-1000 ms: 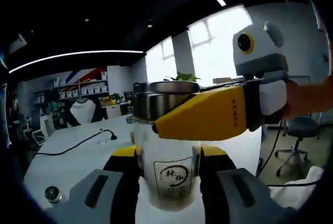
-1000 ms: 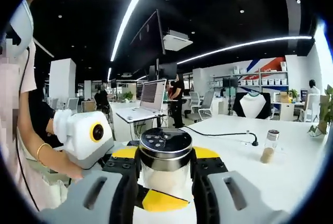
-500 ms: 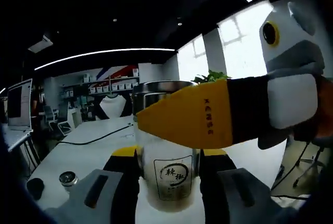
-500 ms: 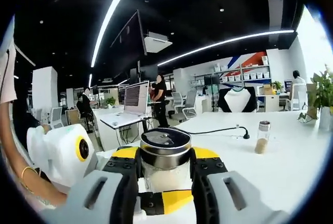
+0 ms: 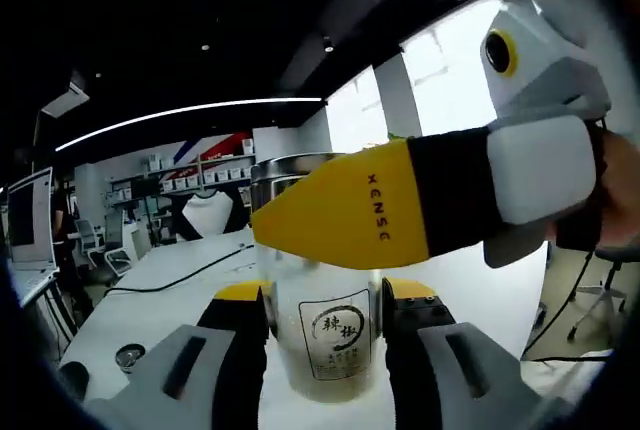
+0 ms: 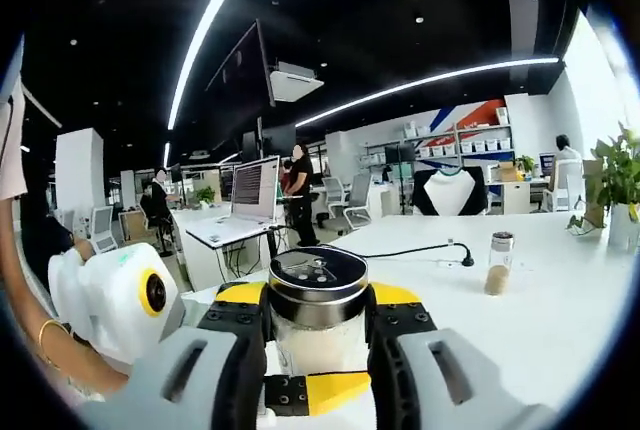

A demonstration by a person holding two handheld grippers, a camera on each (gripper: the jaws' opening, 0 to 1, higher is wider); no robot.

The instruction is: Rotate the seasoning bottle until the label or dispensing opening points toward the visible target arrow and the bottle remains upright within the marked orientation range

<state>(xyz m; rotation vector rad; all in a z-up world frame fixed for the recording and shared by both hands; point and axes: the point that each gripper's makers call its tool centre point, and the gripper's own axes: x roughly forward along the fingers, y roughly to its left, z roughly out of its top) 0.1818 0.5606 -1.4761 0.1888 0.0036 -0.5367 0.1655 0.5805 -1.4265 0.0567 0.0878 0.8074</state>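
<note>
In the left gripper view, the right gripper (image 5: 300, 225) crosses the seasoning bottle (image 5: 322, 335) and hides its metal lid. The clear glass bottle (one, upright, printed label facing the camera) stands above the white table (image 5: 150, 310), pinched low between the left gripper (image 5: 322, 350) jaws. In the right gripper view, the right gripper (image 6: 318, 325) jaws clamp just under the lid (image 6: 318, 275). A second small bottle (image 6: 497, 263) stands well apart.
</note>
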